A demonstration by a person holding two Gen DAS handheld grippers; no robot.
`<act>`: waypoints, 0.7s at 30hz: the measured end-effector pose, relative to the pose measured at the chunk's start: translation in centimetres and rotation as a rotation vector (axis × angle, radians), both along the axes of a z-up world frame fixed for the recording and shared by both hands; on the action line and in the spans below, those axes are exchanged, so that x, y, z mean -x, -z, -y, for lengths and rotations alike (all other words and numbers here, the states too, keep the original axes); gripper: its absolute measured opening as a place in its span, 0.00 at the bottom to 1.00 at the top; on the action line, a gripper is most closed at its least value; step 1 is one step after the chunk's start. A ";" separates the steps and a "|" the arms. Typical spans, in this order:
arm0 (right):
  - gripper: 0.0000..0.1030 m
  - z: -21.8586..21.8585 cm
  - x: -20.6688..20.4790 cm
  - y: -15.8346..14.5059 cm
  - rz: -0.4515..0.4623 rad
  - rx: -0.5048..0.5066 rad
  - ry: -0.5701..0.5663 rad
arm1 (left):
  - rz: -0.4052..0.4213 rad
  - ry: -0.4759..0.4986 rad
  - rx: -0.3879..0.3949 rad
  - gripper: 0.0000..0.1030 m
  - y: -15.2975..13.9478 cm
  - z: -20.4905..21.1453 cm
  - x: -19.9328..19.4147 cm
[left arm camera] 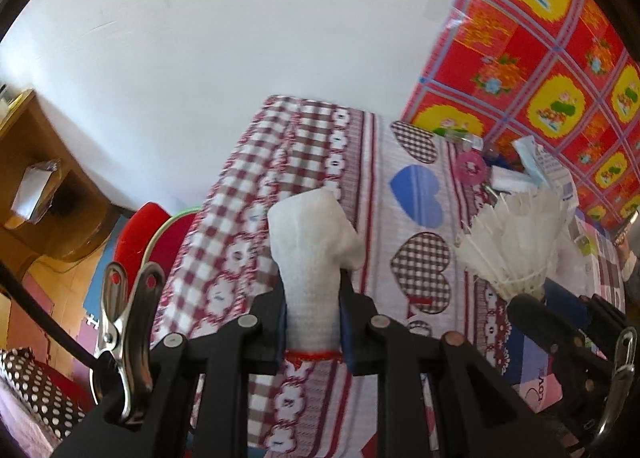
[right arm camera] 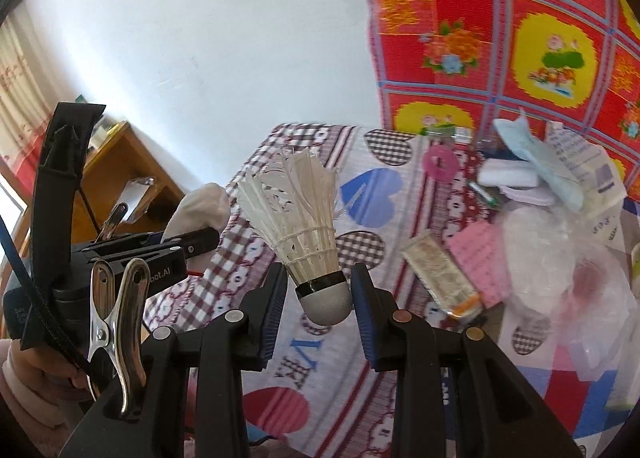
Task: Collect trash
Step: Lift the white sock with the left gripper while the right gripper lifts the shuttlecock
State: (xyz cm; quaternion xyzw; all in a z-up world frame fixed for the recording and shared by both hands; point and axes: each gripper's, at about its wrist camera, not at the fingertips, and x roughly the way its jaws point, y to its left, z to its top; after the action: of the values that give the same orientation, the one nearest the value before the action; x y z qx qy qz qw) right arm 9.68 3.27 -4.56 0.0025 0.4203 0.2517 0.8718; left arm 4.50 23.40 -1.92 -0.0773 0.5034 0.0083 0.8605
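Holding: each gripper has one piece of trash, both raised above the cloth-covered bench (right arm camera: 400, 358).
Left gripper (left arm camera: 313, 322): fingers closed onto a white foam wad (left arm camera: 316, 258), which stands upright between the blue pads and bulges out above them.
Right gripper (right arm camera: 320, 298): jaws pinched on the grey cork base of a shuttlecock (right arm camera: 304, 218); its white, frayed feathers fan up and away from the fingers.
Left gripper from the right wrist view: to the left of the right gripper, foam wad (right arm camera: 200, 210) poking out past its tip.
Shuttlecock from the left wrist view: to the right of the left gripper (left arm camera: 516, 242), feathers spread, its base hidden behind the right gripper's black finger.
Remaining trash: a loose heap (right arm camera: 540, 218) ahead and to the right of the right gripper, lying on the bench; it has clear plastic wrap, a pink sheet, a flat beige packet, pale blue and white paper and a printed slip.
Backdrop: white wall (left arm camera: 200, 38) ahead, red and yellow flowered cloth (right arm camera: 520, 38) hanging to the right.
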 end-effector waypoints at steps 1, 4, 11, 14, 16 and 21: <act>0.33 -0.4 0.0 -0.1 0.003 0.003 -0.013 | 0.001 -0.017 0.000 0.21 -0.1 -0.5 0.3; 0.33 -1.5 0.1 -0.5 0.016 0.007 -0.052 | 0.004 -0.060 0.002 0.21 -0.2 -1.5 0.8; 0.33 -3.3 -0.6 -1.1 0.025 0.007 -0.143 | 0.005 -0.149 -0.008 0.21 -0.8 -3.1 1.9; 0.33 -4.0 -0.8 -1.3 0.023 0.006 -0.181 | -0.002 -0.191 -0.010 0.21 -0.9 -3.8 2.4; 0.33 -4.4 -0.9 -1.4 0.028 0.007 -0.211 | -0.002 -0.219 -0.013 0.21 -1.1 -4.2 2.8; 0.33 -5.1 -1.0 -1.2 0.019 0.001 -0.262 | 0.006 -0.279 -0.015 0.21 -1.5 -5.2 3.6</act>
State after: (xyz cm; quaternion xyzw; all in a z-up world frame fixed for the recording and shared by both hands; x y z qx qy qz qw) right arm 10.69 8.39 -3.39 -0.0551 0.4089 0.3633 0.8353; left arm 0.92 28.56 -0.38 -0.1401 0.4850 0.1312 0.8532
